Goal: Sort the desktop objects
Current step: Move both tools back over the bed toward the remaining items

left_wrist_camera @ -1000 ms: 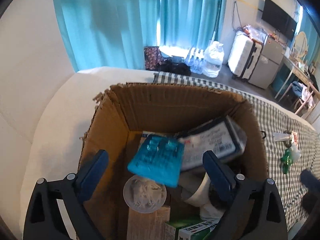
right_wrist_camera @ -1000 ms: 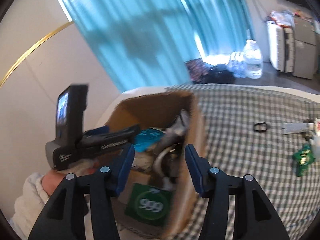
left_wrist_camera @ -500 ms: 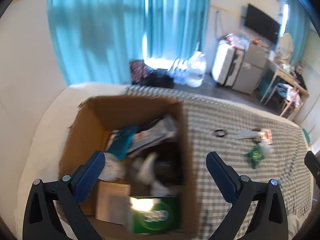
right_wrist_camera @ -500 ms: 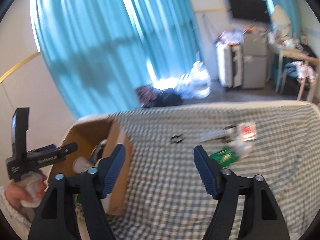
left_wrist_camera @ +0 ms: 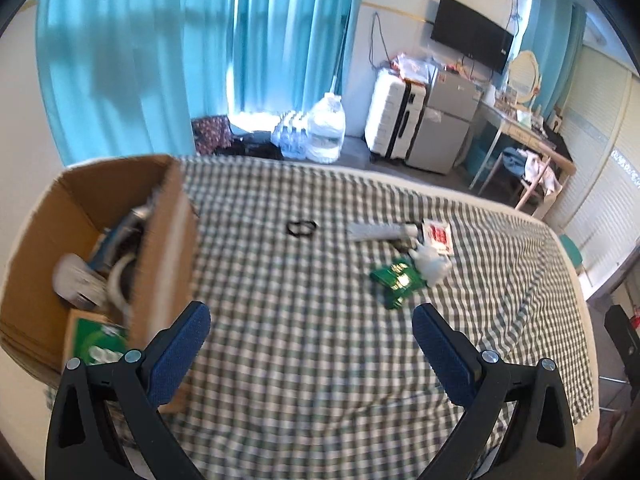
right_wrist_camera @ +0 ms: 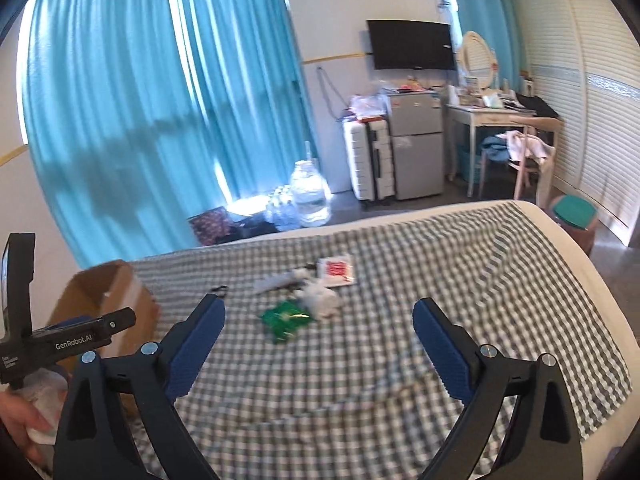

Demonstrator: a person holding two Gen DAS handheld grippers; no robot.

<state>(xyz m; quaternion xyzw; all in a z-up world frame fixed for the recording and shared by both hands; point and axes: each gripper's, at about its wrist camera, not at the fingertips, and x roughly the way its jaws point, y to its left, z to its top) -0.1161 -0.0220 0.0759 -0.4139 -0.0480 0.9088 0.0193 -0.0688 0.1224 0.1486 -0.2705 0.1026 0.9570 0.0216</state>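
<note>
A cardboard box (left_wrist_camera: 168, 232) holding several sorted items stands at the left on the checked cloth (left_wrist_camera: 304, 320); it also shows in the right wrist view (right_wrist_camera: 120, 292). Loose on the cloth lie a black hair tie (left_wrist_camera: 301, 227), a white tube (left_wrist_camera: 376, 231), a red-and-white packet (left_wrist_camera: 438, 235), a white crumpled item (left_wrist_camera: 430, 262) and a green packet (left_wrist_camera: 396, 282). The right wrist view shows the green packet (right_wrist_camera: 286, 320) and the red-and-white packet (right_wrist_camera: 338, 271). My left gripper (left_wrist_camera: 310, 344) is open and empty above the cloth beside the box. My right gripper (right_wrist_camera: 318, 340) is open and empty, short of the green packet.
The cloth covers a bed with white edges (right_wrist_camera: 560, 232). Beyond it are teal curtains (left_wrist_camera: 160, 60), water bottles (left_wrist_camera: 324, 132), a white suitcase (left_wrist_camera: 394, 116), a small fridge (left_wrist_camera: 448, 132), a desk with a chair (right_wrist_camera: 520, 148) and a wall TV (right_wrist_camera: 412, 44).
Both grippers have swung right, away from over the box toward the loose items on the cloth. The right gripper's jaws have opened wider. The box now sits at the left edge of both views.
</note>
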